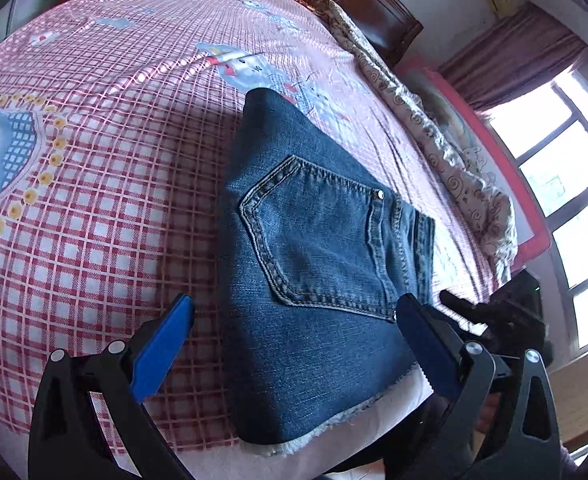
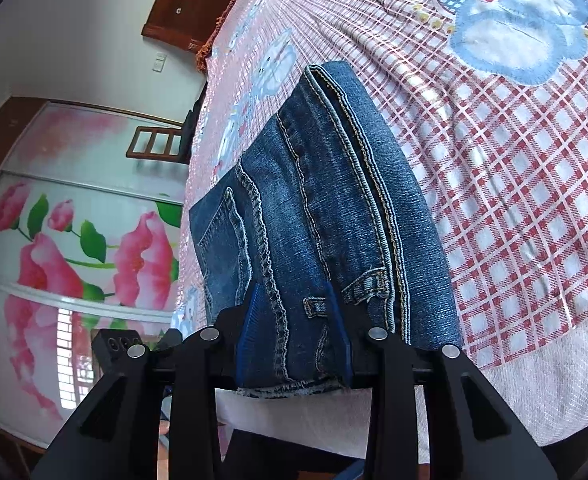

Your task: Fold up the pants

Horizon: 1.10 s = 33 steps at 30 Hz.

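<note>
Folded blue jeans (image 1: 314,264) lie on a red-checked bedsheet (image 1: 94,240); left gripper (image 1: 294,320) spread wide above them; right gripper (image 2: 294,312), at 6 o'clock, clamps their waistband edge.

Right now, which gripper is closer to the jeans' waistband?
Right. The right gripper grips the jeans at the waistband; the left gripper is open, straddling them near the back pocket.

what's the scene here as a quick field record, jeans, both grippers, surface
item: folded blue jeans, back pocket facing up
surface: bed with red and white checked sheet, blue bear print
left gripper: open, fingers either side of the jeans
right gripper: closed on the waistband end of the jeans
background: window, floral wardrobe doors
</note>
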Available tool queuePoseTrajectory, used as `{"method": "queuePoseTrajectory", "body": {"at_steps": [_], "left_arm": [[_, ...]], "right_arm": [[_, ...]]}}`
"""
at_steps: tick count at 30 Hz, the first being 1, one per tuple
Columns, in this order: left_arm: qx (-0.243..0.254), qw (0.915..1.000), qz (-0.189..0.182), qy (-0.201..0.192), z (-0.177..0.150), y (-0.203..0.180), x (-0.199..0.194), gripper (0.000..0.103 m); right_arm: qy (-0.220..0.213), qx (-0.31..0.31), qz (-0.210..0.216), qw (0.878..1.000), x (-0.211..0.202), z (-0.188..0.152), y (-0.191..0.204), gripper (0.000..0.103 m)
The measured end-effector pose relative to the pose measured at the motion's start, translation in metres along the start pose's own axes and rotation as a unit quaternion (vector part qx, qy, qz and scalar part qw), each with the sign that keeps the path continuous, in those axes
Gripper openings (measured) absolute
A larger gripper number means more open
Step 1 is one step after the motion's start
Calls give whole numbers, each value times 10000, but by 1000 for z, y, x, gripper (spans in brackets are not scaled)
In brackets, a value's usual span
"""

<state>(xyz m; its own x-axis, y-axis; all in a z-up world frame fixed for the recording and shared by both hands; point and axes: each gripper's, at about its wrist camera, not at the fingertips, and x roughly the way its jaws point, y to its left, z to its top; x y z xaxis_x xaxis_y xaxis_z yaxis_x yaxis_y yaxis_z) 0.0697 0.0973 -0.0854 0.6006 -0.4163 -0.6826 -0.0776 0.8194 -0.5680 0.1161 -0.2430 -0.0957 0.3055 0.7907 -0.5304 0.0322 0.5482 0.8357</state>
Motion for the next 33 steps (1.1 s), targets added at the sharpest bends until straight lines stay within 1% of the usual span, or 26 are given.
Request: {"method": "queuePoseTrajectory", "body": {"at_steps": [1,3,6,9,11,15,19,23,24,25,26,28,30,31,32,33], "left_arm": [[26,10000,10,31,0,0,1,101],[76,10000,20,44,1,-5,7,101],[21,10000,-17,81,1,-7,14,101],[21,9999,-30,100,1,-9,19,101],[32,9999,-31,105,0,-10,20,101],[36,9999,-37,125,4,-6,23,101],[-1,9999,-31,100,4,0,19,101],[7,9999,42,103,6,3,18,101],[14,9999,82,102,6,3,18,101],[22,9999,123,102,6,3,18,101],[29,9998,150,107,6,2,18,101],[73,9996,230,117,6,0,20,101],[123,9994,308,134,6,-2,21,101],[142,9992,337,135,7,-3,22,101],[151,9991,360,138,7,-3,23,101],[151,9991,373,136,8,-3,23,101]], "right_arm": [[-102,-3,-34,9999,-5,2,4,44],[-315,-46,-68,9995,-18,2,6,49],[-405,14,-157,9991,-33,0,1,49],[-448,211,-188,9986,-46,-4,-9,49],[-423,288,-324,9982,-50,-7,-15,49],[-235,215,-279,9991,-40,-10,-19,49],[-146,75,-264,9995,-23,-5,-14,49],[15,-406,-573,9975,-9,-3,0,49],[44,-540,-650,9964,-7,-3,5,40],[50,-702,-768,9946,-6,-4,9,18],[49,-867,-789,9931,-7,-4,16,14],[-34,-1075,-705,9917,-12,-2,27,13],[-232,-1327,-692,9885,-23,-2,41,12],[-313,-1350,-690,9879,-27,0,44,12],[-343,-1355,-740,9874,-27,1,43,12],[-322,-1367,-914,9859,-24,5,36,12]]}}
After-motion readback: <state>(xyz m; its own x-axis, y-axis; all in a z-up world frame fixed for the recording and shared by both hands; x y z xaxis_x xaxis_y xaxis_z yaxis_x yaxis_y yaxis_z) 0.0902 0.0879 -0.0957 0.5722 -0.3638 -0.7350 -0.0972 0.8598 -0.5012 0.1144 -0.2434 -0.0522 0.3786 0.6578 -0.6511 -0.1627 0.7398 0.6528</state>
